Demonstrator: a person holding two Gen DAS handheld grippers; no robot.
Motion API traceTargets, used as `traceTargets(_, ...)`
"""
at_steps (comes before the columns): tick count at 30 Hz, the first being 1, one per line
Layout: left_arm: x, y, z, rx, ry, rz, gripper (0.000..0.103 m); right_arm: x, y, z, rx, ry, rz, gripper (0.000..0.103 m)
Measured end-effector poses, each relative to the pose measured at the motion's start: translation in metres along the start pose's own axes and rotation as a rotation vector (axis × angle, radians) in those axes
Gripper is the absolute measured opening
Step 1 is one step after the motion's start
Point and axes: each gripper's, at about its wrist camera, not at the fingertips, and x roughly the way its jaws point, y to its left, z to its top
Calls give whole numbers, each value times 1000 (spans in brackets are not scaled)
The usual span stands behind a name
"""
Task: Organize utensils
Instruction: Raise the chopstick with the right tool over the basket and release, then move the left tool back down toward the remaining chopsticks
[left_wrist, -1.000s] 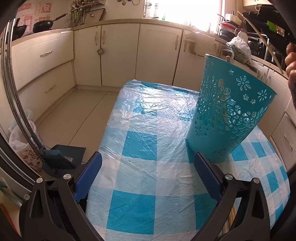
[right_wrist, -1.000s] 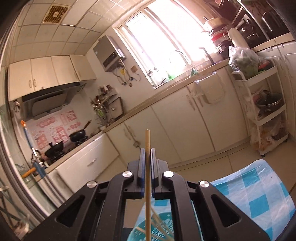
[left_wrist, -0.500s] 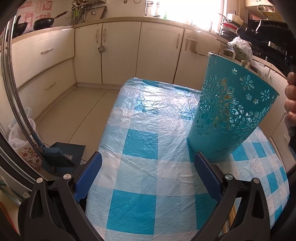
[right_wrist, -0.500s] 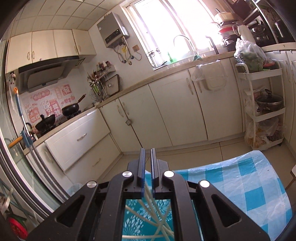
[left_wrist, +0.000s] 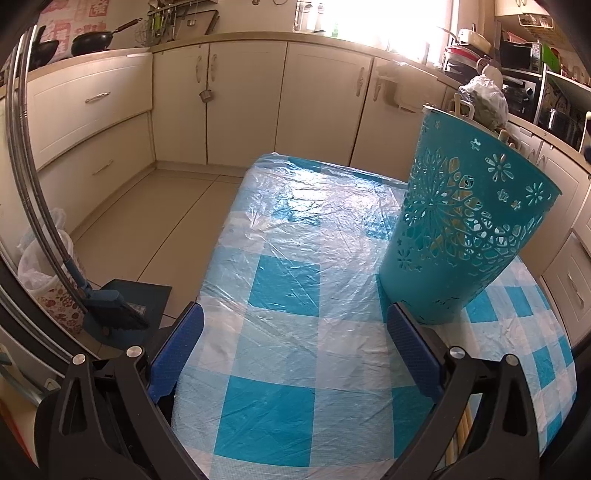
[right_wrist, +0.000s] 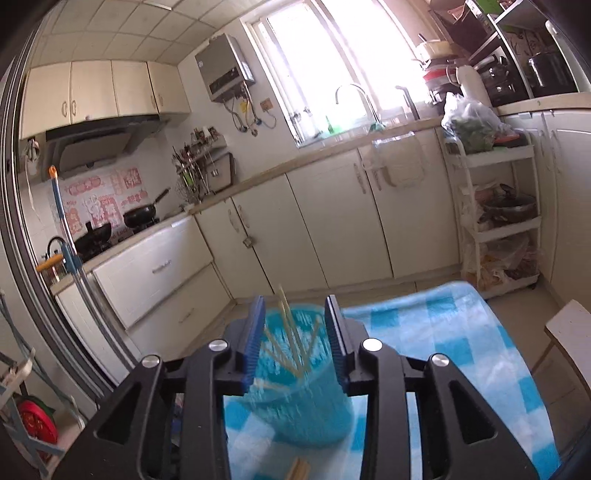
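Our right gripper hangs over the teal basket, jaws opening and empty. The chopstick it clamped a second ago is gone; chopsticks stand inside. Our left gripper gapes wide, empty.

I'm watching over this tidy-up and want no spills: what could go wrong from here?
The teal basket stands tilted on the slippery plastic-covered tablecloth, near its right edge; a knock from either claw might tip it. The chopsticks inside lean loosely and poke above the rim, so the right claw, its jaws opening around nothing, could snag one. More chopsticks lie at the near edge and might roll off.
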Motion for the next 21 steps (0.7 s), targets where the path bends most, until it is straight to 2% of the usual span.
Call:
traceTargets(7,-1,2,-1,-9,-2,0,95,27,1,-87,-13,303,-35,35)
traceTargets(10,-1,2,-1,-11,-3,0,95,43,3,-112,-34,399,-43,33)
traceTargets(14,-1,3,0,-15,-3,-2,95,59,8,-125,-75,465,-64,30)
traceTargets(21,-1,2,0,-11,-2,-2,95,72,8,-138,-95,519,-90,30)
